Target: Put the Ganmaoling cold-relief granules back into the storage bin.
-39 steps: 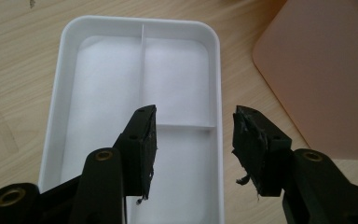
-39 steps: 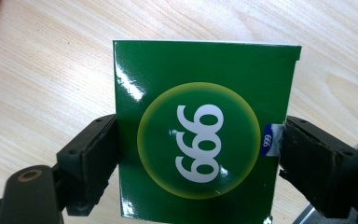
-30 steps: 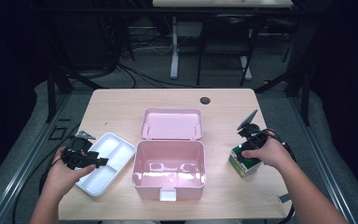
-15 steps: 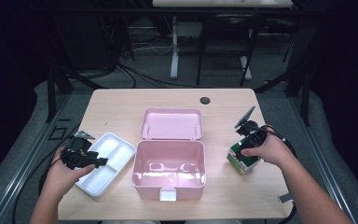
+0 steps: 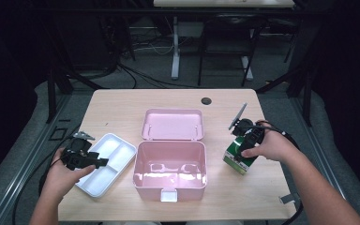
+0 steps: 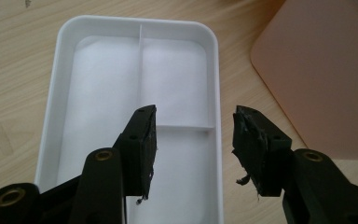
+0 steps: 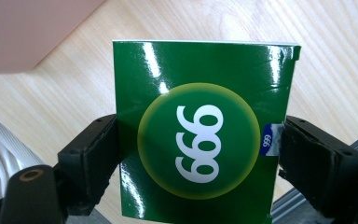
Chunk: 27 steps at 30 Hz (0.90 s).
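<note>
A glossy green carton (image 7: 205,140), its film catching white glare, sits at centre frame between matt black plastic jaws with rough, frayed pads (image 7: 95,158). Beneath it lies a table (image 5: 122,108) of pale, matt wood grain. At lower left, a smooth white plastic tray (image 6: 98,70) shines softly; the pink box (image 5: 168,164) beside it looks like satin-smooth plastic.

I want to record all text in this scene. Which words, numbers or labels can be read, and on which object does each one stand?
"999": large white digits, seen upside down, in the yellow-rimmed circle on the green box between the jaws of the right tool.
"999": small white digits on the blue tab at the same box's edge.
White tray, pink case, table: no text.
</note>
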Each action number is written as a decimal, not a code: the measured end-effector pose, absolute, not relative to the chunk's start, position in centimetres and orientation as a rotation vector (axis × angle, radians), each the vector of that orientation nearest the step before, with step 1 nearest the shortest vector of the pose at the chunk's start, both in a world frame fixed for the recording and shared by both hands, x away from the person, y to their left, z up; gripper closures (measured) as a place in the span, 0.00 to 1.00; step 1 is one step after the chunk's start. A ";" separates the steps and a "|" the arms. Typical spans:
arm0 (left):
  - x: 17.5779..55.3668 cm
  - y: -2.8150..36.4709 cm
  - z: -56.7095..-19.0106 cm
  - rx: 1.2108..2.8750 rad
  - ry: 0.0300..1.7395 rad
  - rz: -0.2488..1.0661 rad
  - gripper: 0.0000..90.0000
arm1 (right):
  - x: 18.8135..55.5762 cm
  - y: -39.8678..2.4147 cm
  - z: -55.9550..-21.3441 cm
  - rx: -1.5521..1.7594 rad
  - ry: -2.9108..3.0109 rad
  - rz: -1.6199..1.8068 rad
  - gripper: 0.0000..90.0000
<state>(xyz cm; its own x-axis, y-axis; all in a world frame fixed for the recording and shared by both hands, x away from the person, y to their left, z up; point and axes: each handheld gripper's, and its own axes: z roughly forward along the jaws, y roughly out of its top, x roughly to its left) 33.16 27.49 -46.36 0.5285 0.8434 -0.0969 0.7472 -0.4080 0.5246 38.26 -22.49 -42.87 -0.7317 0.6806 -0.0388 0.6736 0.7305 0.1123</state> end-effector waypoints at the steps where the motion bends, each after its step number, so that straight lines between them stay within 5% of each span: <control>1: 33.2 27.5 -46.4 2.257 1.290 0.248 0.55 | 38.3 -22.5 -42.9 1.117 2.850 0.139 0.18; 27: 33.2 27.5 -46.4 2.251 1.285 0.235 0.55 | 36.2 -19.4 -39.0 0.521 3.055 0.128 0.18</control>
